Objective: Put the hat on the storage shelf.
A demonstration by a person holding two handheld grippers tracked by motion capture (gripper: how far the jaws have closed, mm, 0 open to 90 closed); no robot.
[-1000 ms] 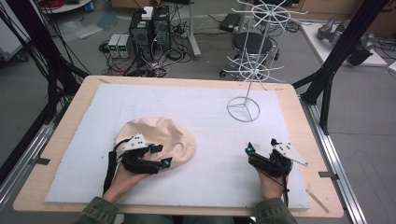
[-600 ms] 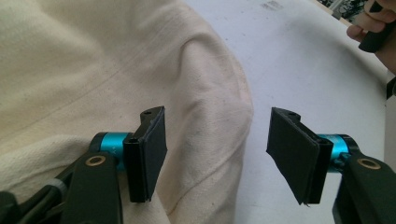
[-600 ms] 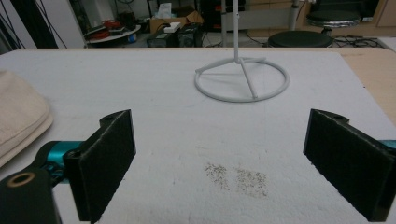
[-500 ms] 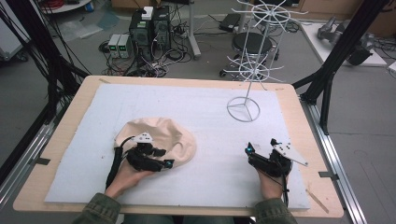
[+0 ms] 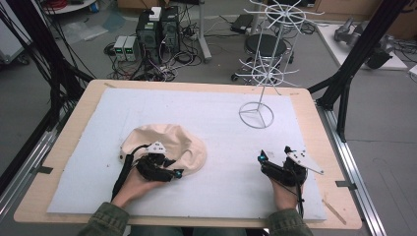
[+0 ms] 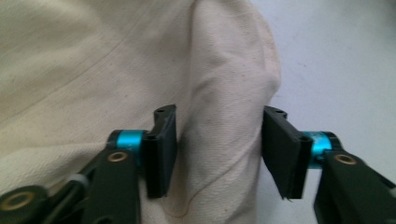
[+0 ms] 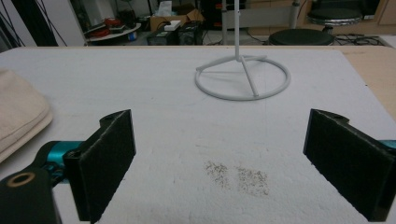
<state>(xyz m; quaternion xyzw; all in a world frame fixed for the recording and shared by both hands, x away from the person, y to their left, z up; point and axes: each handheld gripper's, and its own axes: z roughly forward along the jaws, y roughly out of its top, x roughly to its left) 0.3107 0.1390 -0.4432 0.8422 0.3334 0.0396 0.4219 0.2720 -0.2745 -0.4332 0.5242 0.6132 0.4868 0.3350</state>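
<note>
Cap [image 5: 172, 145] lies long-axis left-right, left hand-held gripper [image 6: 217, 149] straddling its edge.

Cream hat [image 6: 93, 70] runs off top, left and bottom edges of left gripper view; full shape not visible there. In high view, left gripper [image 5: 158, 168] covers hat's near edge. White wire stand [image 7: 243, 77]: pole cut at top edge of right gripper view. Right gripper [image 7: 219, 163]: right jaw clipped at lower right corner.
</note>
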